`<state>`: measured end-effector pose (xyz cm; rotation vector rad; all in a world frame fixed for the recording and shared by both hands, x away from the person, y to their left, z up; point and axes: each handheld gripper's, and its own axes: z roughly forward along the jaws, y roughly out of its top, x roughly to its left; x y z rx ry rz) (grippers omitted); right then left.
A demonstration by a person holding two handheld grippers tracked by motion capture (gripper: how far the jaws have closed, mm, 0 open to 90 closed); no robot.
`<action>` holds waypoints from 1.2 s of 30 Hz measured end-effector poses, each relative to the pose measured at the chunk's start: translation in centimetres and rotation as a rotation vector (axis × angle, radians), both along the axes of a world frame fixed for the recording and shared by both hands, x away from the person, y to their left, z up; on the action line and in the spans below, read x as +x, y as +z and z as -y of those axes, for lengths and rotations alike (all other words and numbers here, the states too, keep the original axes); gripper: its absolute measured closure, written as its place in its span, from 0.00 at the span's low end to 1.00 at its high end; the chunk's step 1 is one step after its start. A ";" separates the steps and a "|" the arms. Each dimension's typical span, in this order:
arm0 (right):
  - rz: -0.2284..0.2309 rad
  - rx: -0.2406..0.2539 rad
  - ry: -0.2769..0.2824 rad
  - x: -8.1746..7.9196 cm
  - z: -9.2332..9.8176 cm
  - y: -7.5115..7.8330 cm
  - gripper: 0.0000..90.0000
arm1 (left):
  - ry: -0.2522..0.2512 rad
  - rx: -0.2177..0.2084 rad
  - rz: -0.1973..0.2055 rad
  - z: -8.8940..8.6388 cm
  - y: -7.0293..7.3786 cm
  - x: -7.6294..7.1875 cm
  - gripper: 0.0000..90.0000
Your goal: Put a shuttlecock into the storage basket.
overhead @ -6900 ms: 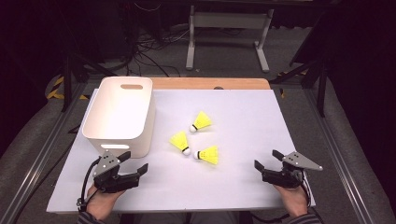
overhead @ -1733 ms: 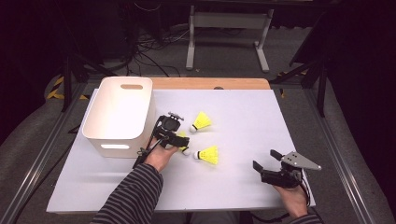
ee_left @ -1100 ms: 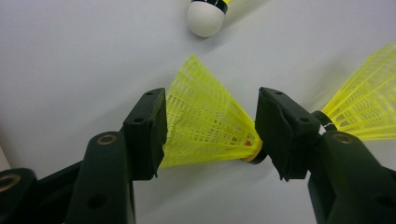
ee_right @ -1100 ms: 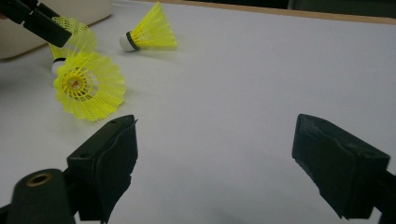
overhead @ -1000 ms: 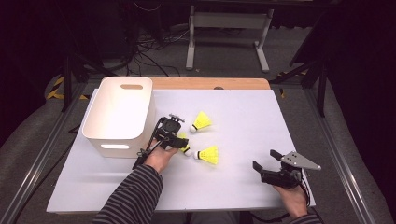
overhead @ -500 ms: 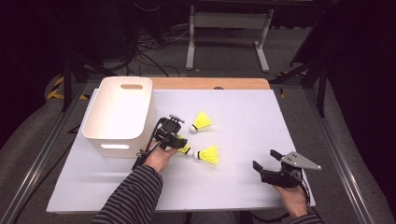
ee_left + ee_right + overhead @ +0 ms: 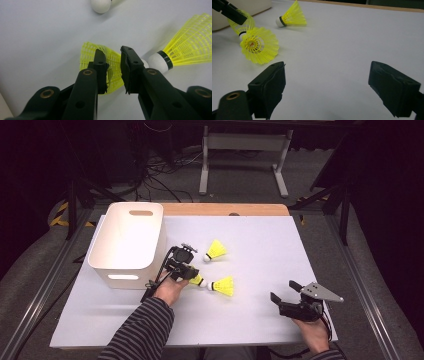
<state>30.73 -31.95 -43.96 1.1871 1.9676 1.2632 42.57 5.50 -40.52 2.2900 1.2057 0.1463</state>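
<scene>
1. Your right claw [image 7: 286, 296] rests near the table's [image 7: 260, 240] near right corner, jaws wide apart and empty, with bare table around it.
2. Your left claw [image 7: 113, 65] has just been closing; its jaws now pinch the yellow mesh skirt of the held shuttlecock [image 7: 110, 65], which lies just right of the white bin [image 7: 127, 242].
3. Judge it feather-light, and the plastic skirt soft and crushable; squeeze gently, or grip nearer the stiffer cork end.
4. A second shuttlecock [image 7: 223, 286] lies with its cork just beside your claw; lift straight up to avoid nudging it.
5. A third shuttlecock [image 7: 216, 251] sits farther back.
6. The bin's rim stands tall; clear it before moving left.
</scene>
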 end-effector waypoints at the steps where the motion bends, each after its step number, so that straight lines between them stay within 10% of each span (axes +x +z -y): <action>1: 0.000 -0.001 0.000 0.0 0.0 0.0 0.16 | -0.002 0.001 -0.002 0.0 0.0 0.0 0.86; 36: 0.000 0.001 -0.003 0.0 0.0 0.0 0.16 | -0.089 -0.019 0.018 0.6 1.8 -0.9 0.99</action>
